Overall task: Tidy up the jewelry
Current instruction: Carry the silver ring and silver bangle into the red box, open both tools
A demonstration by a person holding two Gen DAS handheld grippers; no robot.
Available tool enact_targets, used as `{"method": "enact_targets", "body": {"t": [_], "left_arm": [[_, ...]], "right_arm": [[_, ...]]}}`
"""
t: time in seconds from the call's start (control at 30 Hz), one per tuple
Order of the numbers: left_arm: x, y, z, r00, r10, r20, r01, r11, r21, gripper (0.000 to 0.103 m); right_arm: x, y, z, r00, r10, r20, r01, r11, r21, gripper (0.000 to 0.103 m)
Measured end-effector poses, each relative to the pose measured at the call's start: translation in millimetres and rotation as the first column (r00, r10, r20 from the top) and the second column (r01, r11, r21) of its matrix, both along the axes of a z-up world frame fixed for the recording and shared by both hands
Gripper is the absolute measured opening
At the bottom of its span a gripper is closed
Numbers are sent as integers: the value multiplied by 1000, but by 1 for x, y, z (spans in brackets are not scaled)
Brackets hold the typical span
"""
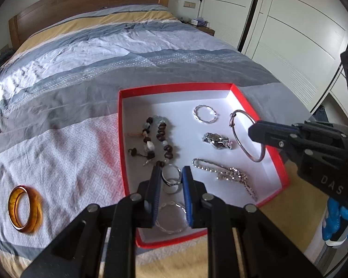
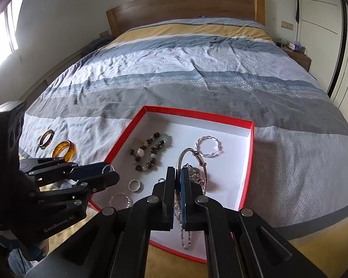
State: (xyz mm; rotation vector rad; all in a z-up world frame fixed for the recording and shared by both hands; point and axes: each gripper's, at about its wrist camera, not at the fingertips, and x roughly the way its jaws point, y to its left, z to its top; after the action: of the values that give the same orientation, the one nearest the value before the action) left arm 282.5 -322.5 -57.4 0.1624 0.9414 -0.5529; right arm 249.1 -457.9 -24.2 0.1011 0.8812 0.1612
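From the left wrist view, the left gripper (image 1: pixel 170 180) hangs over the near part of the red box (image 1: pixel 276 162), its blue-padded fingers (image 1: pixel 188 185) narrowly apart and clamped on a broad silver ring (image 1: pixel 171 177). At right, the right gripper (image 1: pixel 251 131) has its jaws pressed together on a thin silver bangle (image 1: pixel 246 136), which dangles over the box's right wall. Inside the box lie a beaded bracelet (image 1: pixel 159 139), a twisted silver hoop (image 1: pixel 205 114), a crumpled silver piece (image 1: pixel 217 140) and a rhinestone chain (image 1: pixel 229 173). Another twisted hoop (image 1: pixel 171 217) is partly hidden behind the left fingers. Left of the box, on the striped bedspread (image 1: pixel 81 74), stands an amber bangle (image 1: pixel 23 208); a second band at the far left is cut off by the frame edge.

From the right wrist view, the right gripper (image 2: pixel 178 173) is closed tight on the thin bangle (image 2: pixel 185 154), whose lower arc is hidden behind the fingers. The left gripper (image 2: pixel 110 173) at left pinches the ring (image 2: pixel 109 168), only its edge showing. Another silver ring (image 2: pixel 134 185) lies in the box (image 2: pixel 249 159). The amber bangle (image 2: pixel 63 149) and a gold-edged band (image 2: pixel 46 138) rest on the bedspread left of the box.
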Motion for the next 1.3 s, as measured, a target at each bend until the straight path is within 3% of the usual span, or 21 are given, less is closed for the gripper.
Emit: {"method": "enact_targets", "body": {"t": [0.23,0.53,0.63,0.7,0.77,1.1,1.3], "left_arm": [[16,1,-30,998,46,-43,-45,998,38,17],[11,7,-40,996,67,-54,-65,997,42,18],[4,10,-43,992,95,-81,-92,995,40,18],[-2,9,-46,988,107,-107,-103,994,42,18],[-9,9,-47,986,140,-94,-135,989,53,18],[-31,19,-50,963,219,-156,-213,975,58,18],[-27,18,-43,971,195,-139,-189,980,57,21]], "right_arm": [[-1,6,-30,997,54,-51,-55,998,-16,4],[-6,10,-49,987,87,-133,-91,995,-28,6],[-8,5,-52,987,71,-145,-75,997,-25,7],[-9,2,-53,987,64,-147,-69,997,-28,13],[-11,-2,-53,988,56,-147,-62,997,-34,26],[-12,-18,-52,989,47,-138,-49,999,-11,24],[-20,-15,-41,992,45,-117,-43,999,21,29]]}}
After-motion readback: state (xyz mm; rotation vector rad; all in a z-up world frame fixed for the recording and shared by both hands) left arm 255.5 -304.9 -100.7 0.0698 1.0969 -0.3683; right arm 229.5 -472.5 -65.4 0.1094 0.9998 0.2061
